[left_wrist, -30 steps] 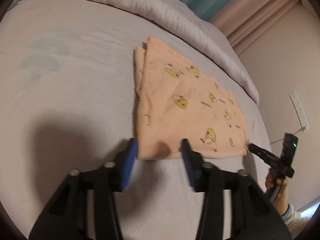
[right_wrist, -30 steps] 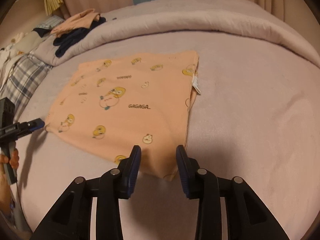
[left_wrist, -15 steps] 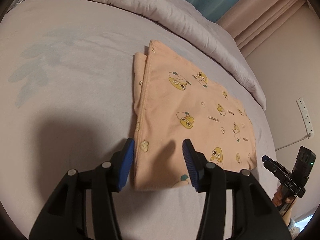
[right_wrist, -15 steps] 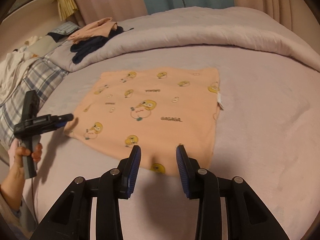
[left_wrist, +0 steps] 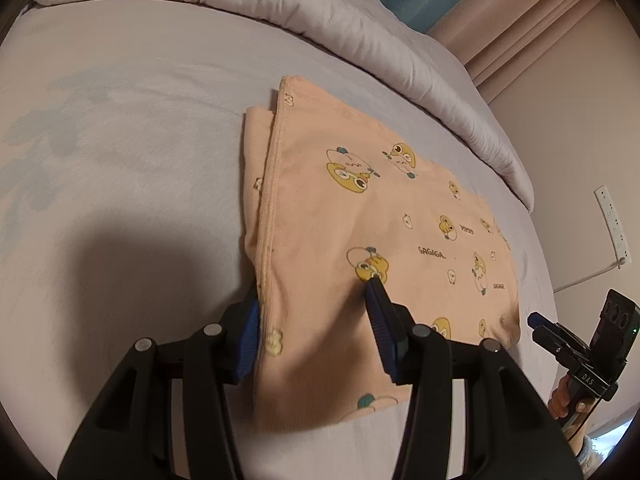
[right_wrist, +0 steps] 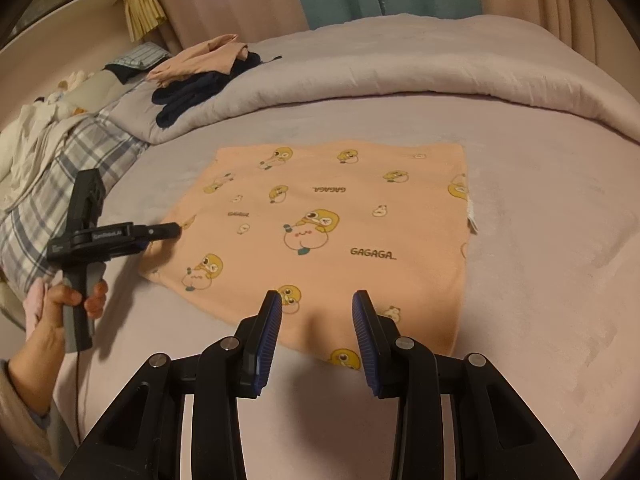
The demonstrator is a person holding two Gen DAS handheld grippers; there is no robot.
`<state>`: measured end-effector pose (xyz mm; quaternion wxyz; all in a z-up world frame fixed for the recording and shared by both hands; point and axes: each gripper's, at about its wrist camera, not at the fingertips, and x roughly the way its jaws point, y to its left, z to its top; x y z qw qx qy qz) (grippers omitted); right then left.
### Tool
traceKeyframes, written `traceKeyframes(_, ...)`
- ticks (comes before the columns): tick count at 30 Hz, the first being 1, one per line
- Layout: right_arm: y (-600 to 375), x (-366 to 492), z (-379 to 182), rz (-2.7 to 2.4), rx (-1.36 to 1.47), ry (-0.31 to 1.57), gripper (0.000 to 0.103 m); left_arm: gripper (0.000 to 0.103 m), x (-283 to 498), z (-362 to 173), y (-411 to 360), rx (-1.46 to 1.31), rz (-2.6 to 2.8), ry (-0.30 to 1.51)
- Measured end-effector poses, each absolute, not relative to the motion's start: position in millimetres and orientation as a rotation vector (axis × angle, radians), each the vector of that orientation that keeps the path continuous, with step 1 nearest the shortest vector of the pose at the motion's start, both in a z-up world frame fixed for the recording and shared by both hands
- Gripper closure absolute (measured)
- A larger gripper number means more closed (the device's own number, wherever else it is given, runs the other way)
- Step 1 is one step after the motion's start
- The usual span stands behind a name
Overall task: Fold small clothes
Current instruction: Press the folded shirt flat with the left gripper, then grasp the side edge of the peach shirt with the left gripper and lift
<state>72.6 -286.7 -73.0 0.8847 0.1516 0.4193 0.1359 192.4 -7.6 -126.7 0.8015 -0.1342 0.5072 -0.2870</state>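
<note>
Left black two-finger gripper with blue ribbed pads [left_wrist: 314,312]: jaws spread wide, held low and level, bare hand [right_wrist: 66,300] wrapped on its handle. Right black gripper with blue pads [right_wrist: 314,320]: jaws also apart, gripping nothing.

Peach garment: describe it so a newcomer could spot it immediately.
On the bed, below the rolled duvet, the peach garment lies flat. Unlike the heaped clothes at the far left, it carries yellow cartoon prints and "GAGAGA" lettering.
</note>
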Motion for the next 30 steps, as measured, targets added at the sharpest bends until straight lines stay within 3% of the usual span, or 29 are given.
traceKeyframes(26, -250.5, 114.7, -89.6, 0.358, 0.354, 0.906, 0.067, 0.054, 226.3, -127.8, -28.7, -0.291, -0.657, 1.105)
traceKeyframes(29, -242.6, 130.3, -94.9, 0.354, 0.375, 0.916, 0.067, 0.063, 224.7, -126.4, -28.1, -0.280, -0.642, 1.100)
traceKeyframes(30, -240.4, 134.8, -95.2, 0.349, 0.373, 0.916, 0.067, 0.071, 224.1, -126.8, -27.1, -0.278, -0.635, 1.102)
